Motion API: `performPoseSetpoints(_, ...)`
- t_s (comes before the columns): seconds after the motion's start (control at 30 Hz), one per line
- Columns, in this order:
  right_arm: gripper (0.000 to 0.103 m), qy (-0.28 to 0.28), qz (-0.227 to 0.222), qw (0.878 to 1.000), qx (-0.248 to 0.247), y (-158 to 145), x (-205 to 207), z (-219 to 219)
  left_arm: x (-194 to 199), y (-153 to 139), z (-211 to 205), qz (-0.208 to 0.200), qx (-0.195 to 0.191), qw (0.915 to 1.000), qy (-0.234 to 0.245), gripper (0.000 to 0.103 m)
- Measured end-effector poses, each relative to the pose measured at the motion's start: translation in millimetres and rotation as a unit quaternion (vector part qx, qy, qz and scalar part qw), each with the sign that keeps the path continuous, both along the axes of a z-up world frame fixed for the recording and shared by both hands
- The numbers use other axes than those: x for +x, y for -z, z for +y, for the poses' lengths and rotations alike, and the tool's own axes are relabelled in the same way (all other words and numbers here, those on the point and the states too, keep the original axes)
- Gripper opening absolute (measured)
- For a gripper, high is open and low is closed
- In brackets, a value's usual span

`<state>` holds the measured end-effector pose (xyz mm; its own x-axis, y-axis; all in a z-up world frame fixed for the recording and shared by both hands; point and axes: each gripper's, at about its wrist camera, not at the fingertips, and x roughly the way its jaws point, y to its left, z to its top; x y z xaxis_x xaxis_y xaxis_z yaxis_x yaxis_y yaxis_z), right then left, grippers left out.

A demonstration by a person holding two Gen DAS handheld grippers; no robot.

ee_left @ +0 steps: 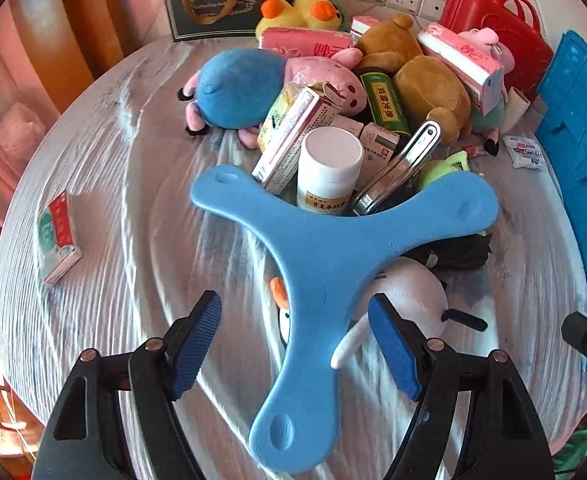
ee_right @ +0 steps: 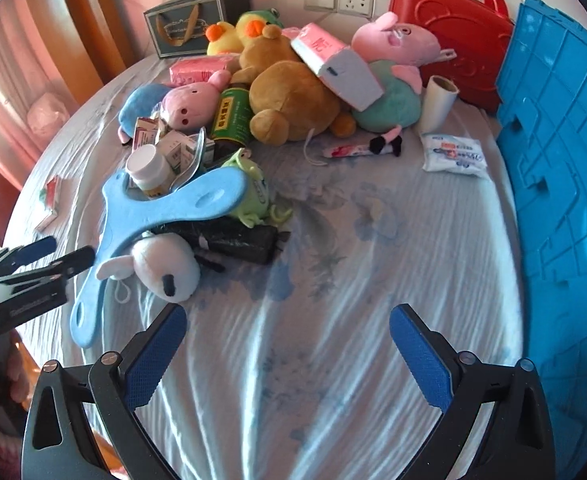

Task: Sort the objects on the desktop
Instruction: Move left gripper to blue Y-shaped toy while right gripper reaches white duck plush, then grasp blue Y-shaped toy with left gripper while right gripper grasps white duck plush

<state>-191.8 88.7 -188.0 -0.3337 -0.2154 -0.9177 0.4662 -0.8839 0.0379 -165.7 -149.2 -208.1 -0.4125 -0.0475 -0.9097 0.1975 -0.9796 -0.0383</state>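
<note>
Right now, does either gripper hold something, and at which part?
Nothing is held. The left gripper is open, with one arm of the blue three-armed toy between its pads but not pressed. The right gripper is open over bare cloth.

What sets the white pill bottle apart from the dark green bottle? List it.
The white pill bottle stands roughly upright at the near edge of the pile, with a white cap and a pale yellow label. The dark green bottle lies on its side, deeper in, against the brown teddy bear, and its label is green with yellow characters. Both are printed cylindrical containers in the same heap.
</note>
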Motion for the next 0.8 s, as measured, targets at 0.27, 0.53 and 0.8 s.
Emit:
performPoseSetpoints(0.27,0.103,0.016,-0.039,0.999,0.000,36.7,1.1,-55.3,-26.7,26.5,-12.9,-0.001,0.056,0.9959,0.071,0.055)
performPoseSetpoints(0.53,0.103,-0.011,-0.062,0.998,-0.002,66.9,0.1,-103.6,-11.4,23.0,-50.1,-0.001,-0.020,0.9973,0.071,0.052)
performPoseSetpoints(0.8,0.085,-0.025,-0.048,0.998,0.011,79.2,-5.9,-122.5,-10.2,56.4,-66.2,-0.050,0.021,0.9974,0.047,0.052)
